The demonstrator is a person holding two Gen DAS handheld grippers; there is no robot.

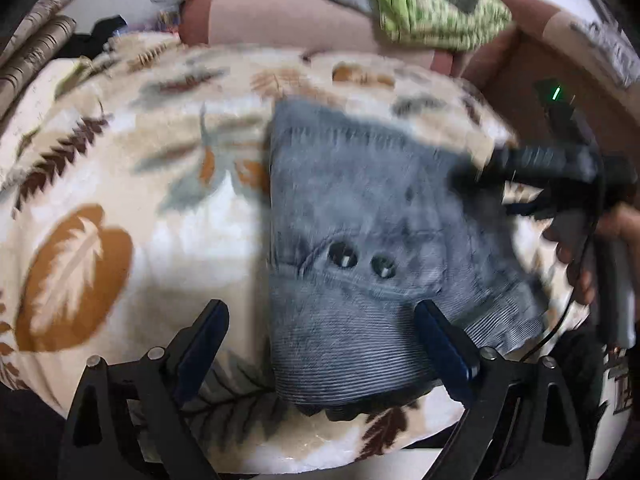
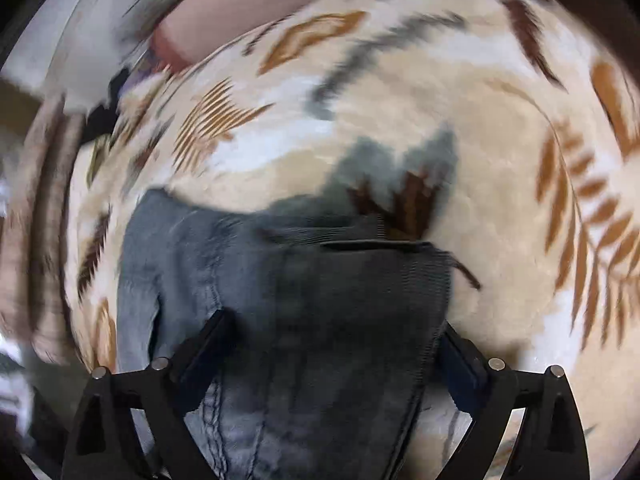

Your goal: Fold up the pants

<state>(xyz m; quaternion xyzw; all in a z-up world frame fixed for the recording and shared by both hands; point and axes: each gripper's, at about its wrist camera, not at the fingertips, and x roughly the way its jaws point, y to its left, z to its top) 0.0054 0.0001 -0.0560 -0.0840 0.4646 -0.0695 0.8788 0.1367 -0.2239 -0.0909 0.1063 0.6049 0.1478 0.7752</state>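
Note:
Grey-blue corduroy pants (image 1: 360, 216) lie folded into a compact bundle on a leaf-print blanket (image 1: 132, 184), two buttons (image 1: 362, 262) showing on top. My left gripper (image 1: 322, 336) is open, its jaws straddling the bundle's near edge without pinching it. In the left wrist view my right gripper (image 1: 472, 180) reaches in from the right over the far right of the pants. In the right wrist view my right gripper (image 2: 338, 340) is open, jaws wide over the pants (image 2: 320, 300). Both views are motion-blurred.
The blanket (image 2: 460, 120) covers a bed. A pink pillow (image 1: 296, 20), grey cloth and a green patterned garment (image 1: 432, 8) lie at the far side. A brown cardboard box (image 1: 532, 84) stands at the far right. The bed's near edge is close below the left gripper.

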